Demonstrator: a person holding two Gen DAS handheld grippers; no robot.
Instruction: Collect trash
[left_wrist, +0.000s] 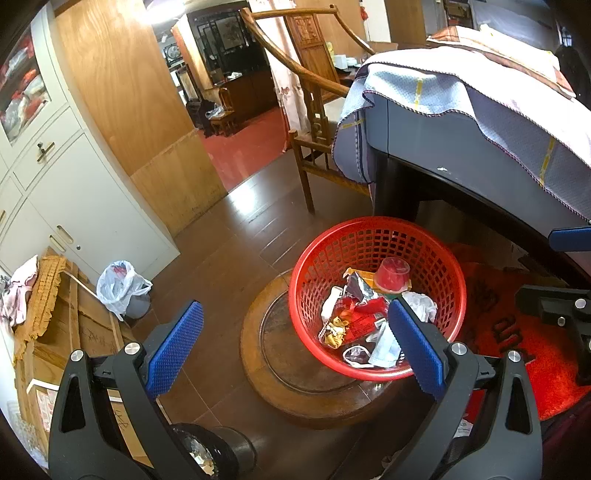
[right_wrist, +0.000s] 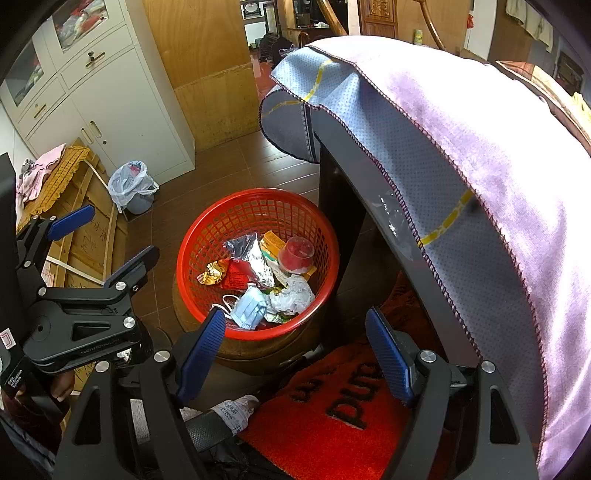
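We see a white cabinet (left_wrist: 92, 206) against the left wall, and a wooden chair (left_wrist: 314, 110) beside a table draped in a blue-and-lilac cloth (right_wrist: 461, 155). Near us lies a red doormat (right_wrist: 332, 424), while pink clothing (right_wrist: 40, 170) rests on wooden boards (left_wrist: 85, 332).

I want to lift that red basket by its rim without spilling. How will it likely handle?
The red basket looks like thin lattice plastic, so its rim may flex. Holding only wrappers, a mask and a small red cup, it is probably light. It sits on a round wooden stool, so a sideways push might slide it off.
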